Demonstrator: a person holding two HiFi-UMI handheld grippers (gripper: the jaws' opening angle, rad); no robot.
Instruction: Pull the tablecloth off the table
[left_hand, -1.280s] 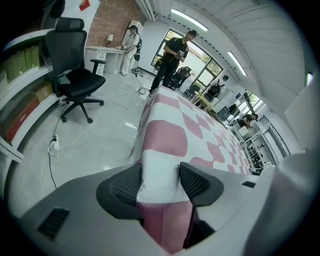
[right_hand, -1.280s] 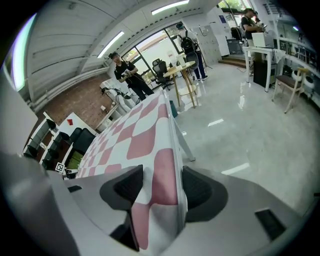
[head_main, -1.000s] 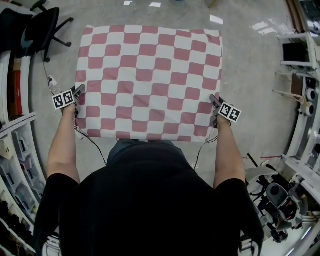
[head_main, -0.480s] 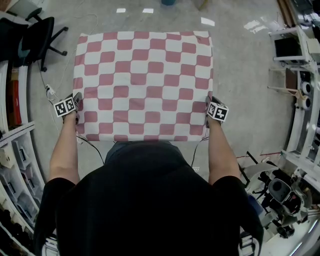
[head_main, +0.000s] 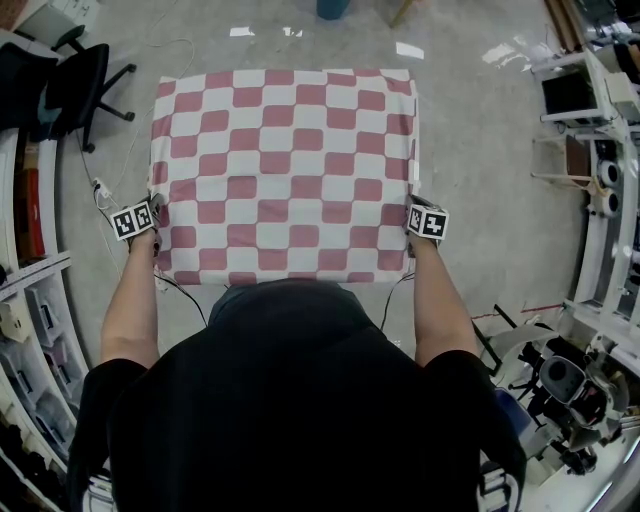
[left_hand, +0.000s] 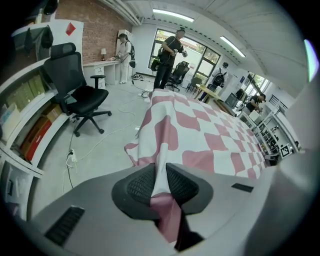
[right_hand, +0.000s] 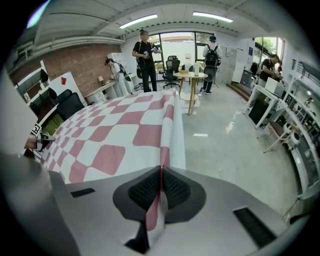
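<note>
The left gripper (left_hand: 159, 182) and right gripper (right_hand: 160, 187), jaws just closing, are clamping the checkered tablecloth's (head_main: 285, 170) side edges; it is lying spread flat, with the whole pull remaining.

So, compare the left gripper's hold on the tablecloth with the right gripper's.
The left gripper pinches the tablecloth at its left edge; the right gripper at its right edge. The left gripper's jaws stand slightly apart round a thick bunch; the right gripper's nearly meet on a thin fold. Both have just been closing and clamp it.
</note>
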